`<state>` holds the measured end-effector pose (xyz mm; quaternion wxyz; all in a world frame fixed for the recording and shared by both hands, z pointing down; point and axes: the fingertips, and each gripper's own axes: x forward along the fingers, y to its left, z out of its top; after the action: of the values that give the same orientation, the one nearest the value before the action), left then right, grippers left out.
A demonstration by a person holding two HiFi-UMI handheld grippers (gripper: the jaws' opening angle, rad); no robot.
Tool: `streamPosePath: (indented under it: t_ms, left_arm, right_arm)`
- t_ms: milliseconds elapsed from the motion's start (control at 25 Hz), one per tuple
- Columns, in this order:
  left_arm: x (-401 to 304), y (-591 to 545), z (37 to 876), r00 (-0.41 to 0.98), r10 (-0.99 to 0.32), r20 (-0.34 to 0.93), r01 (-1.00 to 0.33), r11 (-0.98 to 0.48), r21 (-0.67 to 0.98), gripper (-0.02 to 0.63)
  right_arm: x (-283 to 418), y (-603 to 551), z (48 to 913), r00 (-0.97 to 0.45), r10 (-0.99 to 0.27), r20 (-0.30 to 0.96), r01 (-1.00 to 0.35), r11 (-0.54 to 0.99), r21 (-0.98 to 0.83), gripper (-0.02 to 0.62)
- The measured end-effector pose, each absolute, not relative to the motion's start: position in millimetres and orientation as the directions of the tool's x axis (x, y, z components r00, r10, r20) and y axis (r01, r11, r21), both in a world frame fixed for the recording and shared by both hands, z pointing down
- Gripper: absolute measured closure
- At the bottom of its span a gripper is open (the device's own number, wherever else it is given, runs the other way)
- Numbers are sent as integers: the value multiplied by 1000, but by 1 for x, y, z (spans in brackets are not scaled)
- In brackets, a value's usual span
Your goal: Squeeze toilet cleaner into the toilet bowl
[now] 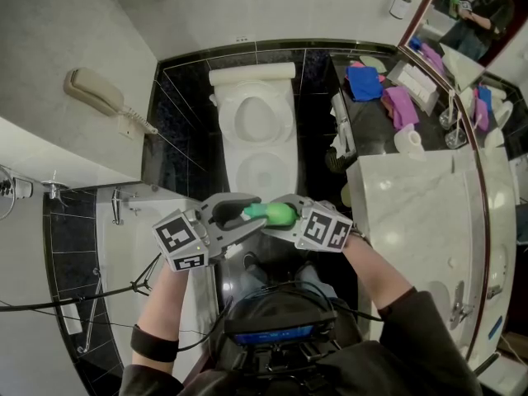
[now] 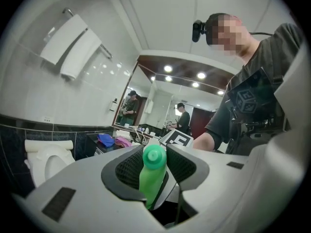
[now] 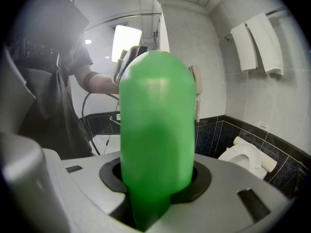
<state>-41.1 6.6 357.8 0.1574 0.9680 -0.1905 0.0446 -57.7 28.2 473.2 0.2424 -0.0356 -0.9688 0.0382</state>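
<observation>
Top: we wear a dark short-sleeved shirt [image 1: 417, 337].
Wrist: a black band [image 1: 153, 342] circles our left arm.
Tools: left tool [image 1: 238, 214] and right tool [image 1: 276, 214] have grey shells, black meshed pads [image 2: 129, 171] and black-and-white marker cubes [image 1: 181, 238].
Cables: black cables [image 1: 124, 291] run beside our left arm.

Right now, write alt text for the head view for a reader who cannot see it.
Seen from above, two hand-held grippers grip one green bottle between them, the left gripper at its cap end and the right gripper on its body. A white toilet stands beyond, with a wall phone to the left and a counter with coloured cloths to the right.
</observation>
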Motion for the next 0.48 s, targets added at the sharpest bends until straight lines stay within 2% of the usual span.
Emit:
streamPosePath:
  t_ms: [280,480]
  left_arm:
    - [-39,9,365,926,-346,152,-378,-842,385,463]
    - [-39,4,365,908,-392,146,-409,-764,498,463]
  right_arm:
    - [-53,25,480,-874,45,484,44,999,-13,416]
    - [-52,14,483,-875,-49,481,-16,997,72,416]
